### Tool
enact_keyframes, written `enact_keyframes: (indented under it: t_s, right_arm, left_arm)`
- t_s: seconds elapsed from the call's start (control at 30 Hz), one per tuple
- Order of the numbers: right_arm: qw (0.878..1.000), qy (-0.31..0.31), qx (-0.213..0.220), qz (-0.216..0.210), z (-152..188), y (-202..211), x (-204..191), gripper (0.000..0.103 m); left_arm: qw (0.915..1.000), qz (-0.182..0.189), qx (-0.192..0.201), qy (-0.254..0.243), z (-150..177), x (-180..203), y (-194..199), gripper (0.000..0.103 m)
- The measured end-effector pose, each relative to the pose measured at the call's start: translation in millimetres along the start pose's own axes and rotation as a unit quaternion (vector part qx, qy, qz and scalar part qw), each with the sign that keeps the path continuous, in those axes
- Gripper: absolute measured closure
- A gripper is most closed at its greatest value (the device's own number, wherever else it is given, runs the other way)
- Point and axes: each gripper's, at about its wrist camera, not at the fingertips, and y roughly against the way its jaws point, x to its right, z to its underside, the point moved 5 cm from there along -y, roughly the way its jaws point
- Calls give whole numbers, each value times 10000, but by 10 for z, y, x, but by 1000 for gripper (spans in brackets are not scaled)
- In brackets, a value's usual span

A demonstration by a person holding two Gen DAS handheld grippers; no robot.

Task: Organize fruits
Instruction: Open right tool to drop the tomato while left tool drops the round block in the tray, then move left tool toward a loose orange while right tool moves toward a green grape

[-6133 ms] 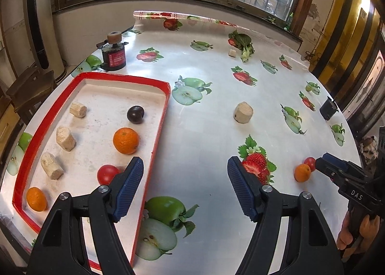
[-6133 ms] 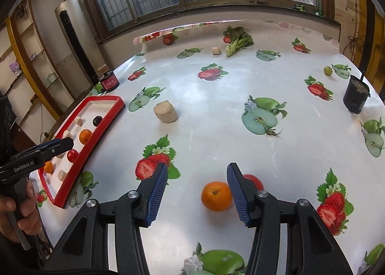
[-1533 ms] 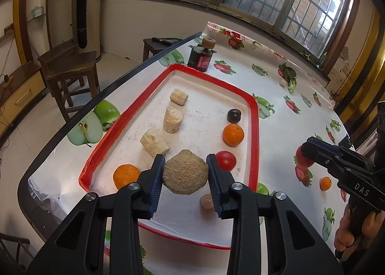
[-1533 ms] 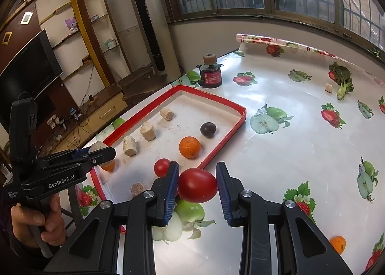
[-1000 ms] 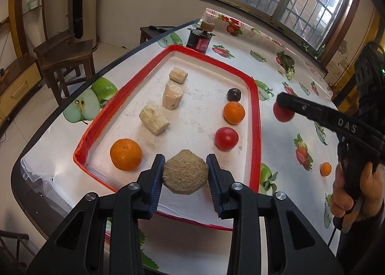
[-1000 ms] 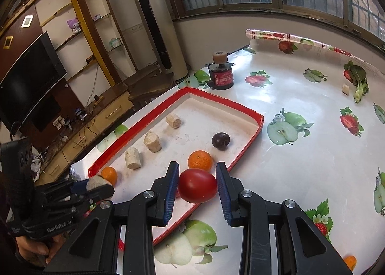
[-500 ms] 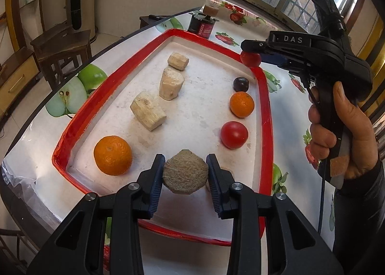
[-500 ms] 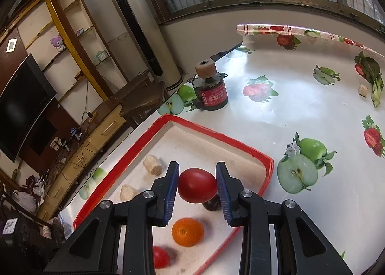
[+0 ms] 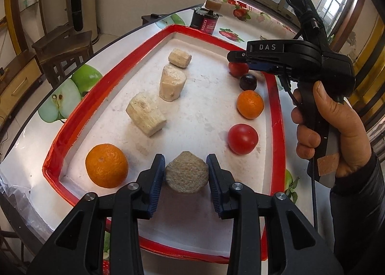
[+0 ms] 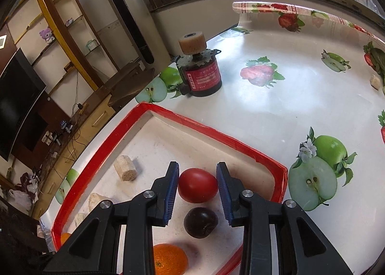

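My left gripper (image 9: 185, 176) is shut on a rough brown fruit (image 9: 186, 171) low over the near end of the red-rimmed white tray (image 9: 103, 87). My right gripper (image 10: 197, 184) is shut on a red tomato (image 10: 197, 185) over the tray's far right corner (image 10: 276, 166); it also shows in the left wrist view (image 9: 238, 68). In the tray lie two oranges (image 9: 106, 165) (image 9: 250, 104), another tomato (image 9: 243, 139), a dark plum (image 9: 248, 82) and three pale stalk chunks (image 9: 145, 113).
A black motor with a red label (image 10: 199, 75) stands on the fruit-print tablecloth just beyond the tray. The table edge runs along the tray's left side, with wooden stools (image 9: 65, 46) on the floor beyond. A small pale chunk (image 10: 375, 81) lies far right.
Both grippers have dropped lower toward the tray. The right gripper has carried its tomato down into the far right corner, beyond the plum. The left gripper holds the brown fruit closer to the tray floor.
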Motion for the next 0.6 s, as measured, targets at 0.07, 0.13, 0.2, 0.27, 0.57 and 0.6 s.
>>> enact_keyframes:
  t_s: [0.07,0.13,0.2,0.27,0.57,0.6]
  right_arm:
    - [10000,-23,20,-7,11,1,5,67]
    - [10000,-16,-18,31,8,17,7,62]
    - [10000,12,2,-13,3,73,-8,48]
    - [10000,27,79,-47,-5,165,-28,45]
    - [9996,-3,278,-95,58,576,-13,45]
    - [9996,6,269,-93,79,618,-8,45]
  left_arm:
    - [10000,23,-31,29,2,3,0,65]
    - [9999,-32,-30,94,-4,-8,24,48]
    - [9999,-8,89,113,-23,-6,86,41]
    - [9998,-32,140,118,-42,0,136,41]
    - [9996,-72,255,-15,-55,147,260,41]
    - [9996,-65,270,-43,-55,176,274,41]
